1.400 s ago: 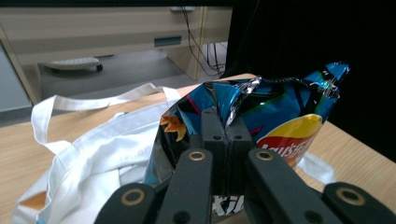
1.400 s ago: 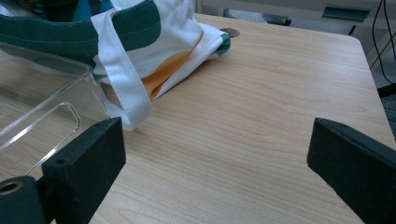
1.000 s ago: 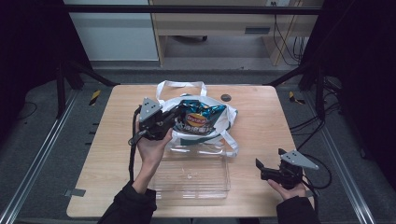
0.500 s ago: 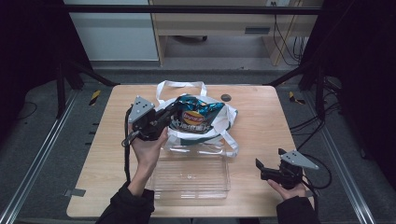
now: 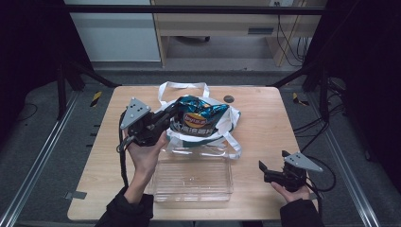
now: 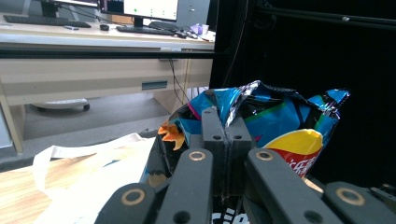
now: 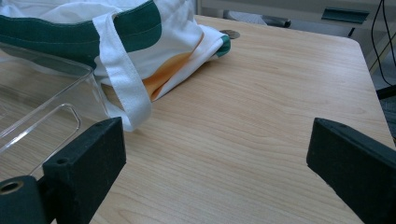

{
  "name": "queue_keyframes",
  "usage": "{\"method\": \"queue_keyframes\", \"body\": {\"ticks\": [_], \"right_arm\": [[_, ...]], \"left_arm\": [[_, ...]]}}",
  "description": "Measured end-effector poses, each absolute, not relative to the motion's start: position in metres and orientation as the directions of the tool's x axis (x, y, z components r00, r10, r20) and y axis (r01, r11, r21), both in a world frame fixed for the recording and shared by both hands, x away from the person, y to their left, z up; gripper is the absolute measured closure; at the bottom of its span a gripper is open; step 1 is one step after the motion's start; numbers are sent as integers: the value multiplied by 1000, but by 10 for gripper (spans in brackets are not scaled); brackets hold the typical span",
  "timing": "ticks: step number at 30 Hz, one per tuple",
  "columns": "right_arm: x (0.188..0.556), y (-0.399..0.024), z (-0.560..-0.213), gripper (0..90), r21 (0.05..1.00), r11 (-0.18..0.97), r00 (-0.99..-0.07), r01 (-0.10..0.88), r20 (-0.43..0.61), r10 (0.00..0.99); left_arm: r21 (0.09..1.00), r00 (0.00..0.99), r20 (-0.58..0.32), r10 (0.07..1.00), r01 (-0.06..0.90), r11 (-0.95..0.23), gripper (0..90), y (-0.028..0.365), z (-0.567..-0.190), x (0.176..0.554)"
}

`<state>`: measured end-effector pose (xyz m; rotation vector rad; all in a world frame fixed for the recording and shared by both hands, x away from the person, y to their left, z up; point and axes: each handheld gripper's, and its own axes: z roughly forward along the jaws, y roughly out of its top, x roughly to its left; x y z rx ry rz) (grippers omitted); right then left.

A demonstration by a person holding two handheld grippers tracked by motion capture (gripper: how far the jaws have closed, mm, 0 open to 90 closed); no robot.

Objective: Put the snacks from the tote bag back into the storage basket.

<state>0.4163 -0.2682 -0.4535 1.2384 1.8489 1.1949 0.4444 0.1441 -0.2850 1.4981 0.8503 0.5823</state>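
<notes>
the chip bag (image 5: 201, 116) is shiny blue with a red and yellow logo, the cloth bag (image 7: 154, 32) white with green trim and an orange patch, the box (image 5: 193, 179) clear, the table (image 7: 261, 116) pale wood grain.

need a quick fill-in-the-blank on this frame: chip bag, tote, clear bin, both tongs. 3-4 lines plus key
1. The left tongs are shut on the edge of the ____ bag.
2. That bag sits above the white ____ bag with green trim.
3. The right tongs stand ____, with bare table between the jaws.
4. The clear plastic bin in front of the person is ____.

Missing words: chip; tote; open; empty
</notes>
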Motion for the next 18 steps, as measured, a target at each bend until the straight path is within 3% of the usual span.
{"method": "queue_keyframes", "body": {"ticks": [18], "right_arm": [[416, -269, -453, 51, 912, 157, -376, 378, -4, 927]], "left_arm": [[985, 624, -122, 772, 170, 18, 900, 153, -290, 415]]}}
